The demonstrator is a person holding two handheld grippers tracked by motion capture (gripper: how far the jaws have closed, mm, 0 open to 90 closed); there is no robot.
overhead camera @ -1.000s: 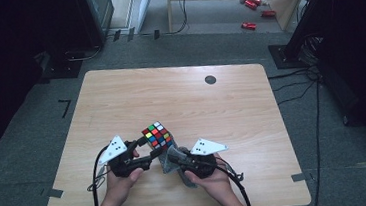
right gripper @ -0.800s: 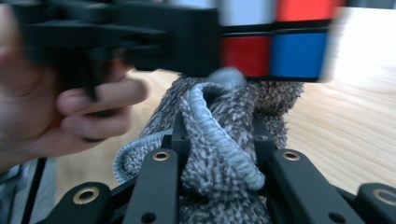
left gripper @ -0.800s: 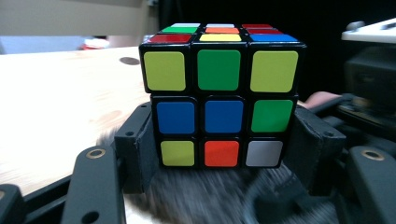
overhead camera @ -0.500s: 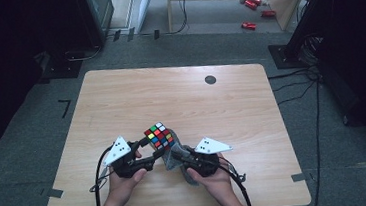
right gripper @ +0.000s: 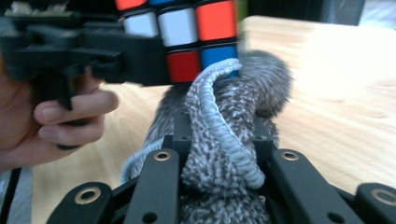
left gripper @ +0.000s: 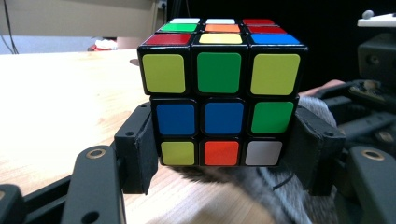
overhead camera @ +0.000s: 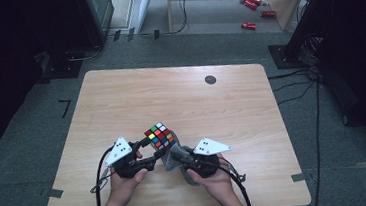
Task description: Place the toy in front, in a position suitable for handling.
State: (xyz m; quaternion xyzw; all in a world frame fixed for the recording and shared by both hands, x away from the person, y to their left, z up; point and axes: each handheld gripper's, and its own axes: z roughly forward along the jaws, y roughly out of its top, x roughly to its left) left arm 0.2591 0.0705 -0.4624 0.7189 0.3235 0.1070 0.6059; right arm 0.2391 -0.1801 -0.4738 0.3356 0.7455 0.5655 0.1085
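L gripper (overhead camera: 148,156) is clamped on the cube (overhead camera: 160,135), holding it just above the table (overhead camera: 180,98) near the front edge. R gripper (overhead camera: 175,156) is clamped on a grey cloth (right gripper: 219,135), pressed to the cube's underside. Step looks like wiping; next, prob. rub cloth across, keep cube steady.

Colours — cube and cloth

9-tile cube (left gripper: 220,88) faces are mixed; the cloth (right gripper: 224,140) is speckled grey — pale-edged.
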